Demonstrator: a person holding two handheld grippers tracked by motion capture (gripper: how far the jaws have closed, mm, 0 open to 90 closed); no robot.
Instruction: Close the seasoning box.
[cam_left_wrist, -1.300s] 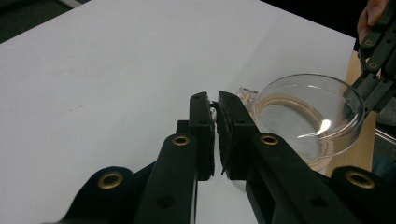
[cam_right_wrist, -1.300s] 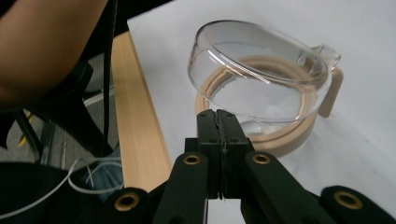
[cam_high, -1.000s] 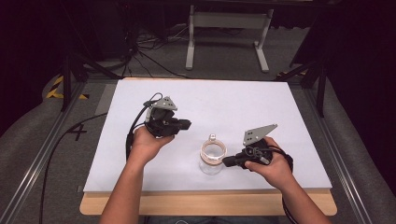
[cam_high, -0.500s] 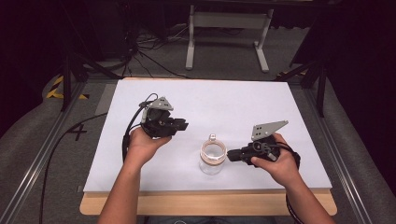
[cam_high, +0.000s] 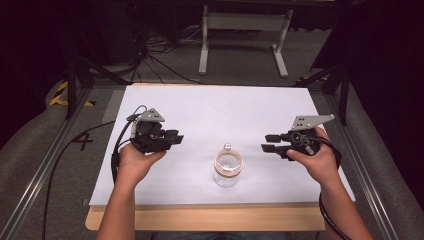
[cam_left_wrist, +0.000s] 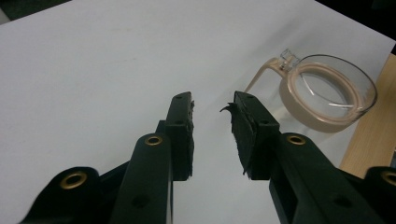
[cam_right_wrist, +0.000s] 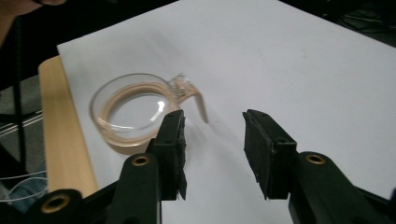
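Observation:
A small clear glass jar (cam_high: 227, 169) with a tan seal ring and a wire clasp stands upright on the white sheet (cam_high: 220, 112), near its front edge. My left gripper (cam_high: 176, 138) hovers to the jar's left, pointing right. Its jaws have just been opening and stand open with nothing between them. My right gripper (cam_high: 267, 142) is to the jar's right, pointing left; its jaws have also just been opening and hold nothing. In the left gripper view the jar (cam_left_wrist: 327, 91) lies right of the gripper (cam_left_wrist: 212, 105). In the right gripper view the jar (cam_right_wrist: 133, 109) lies left of the gripper (cam_right_wrist: 212, 122).
The sheet covers a wooden tabletop whose front edge (cam_high: 210, 220) shows bare. Metal rails (cam_high: 372, 185) run along both sides. Cables (cam_high: 150, 55) and a white stand (cam_high: 240, 30) sit on the floor beyond the table. The far half of the sheet is bare.
Both hands have drawn apart, away from the jar: the left one leftward, the right one rightward and off the jar's side. Both sets of jaws went from shut to open.

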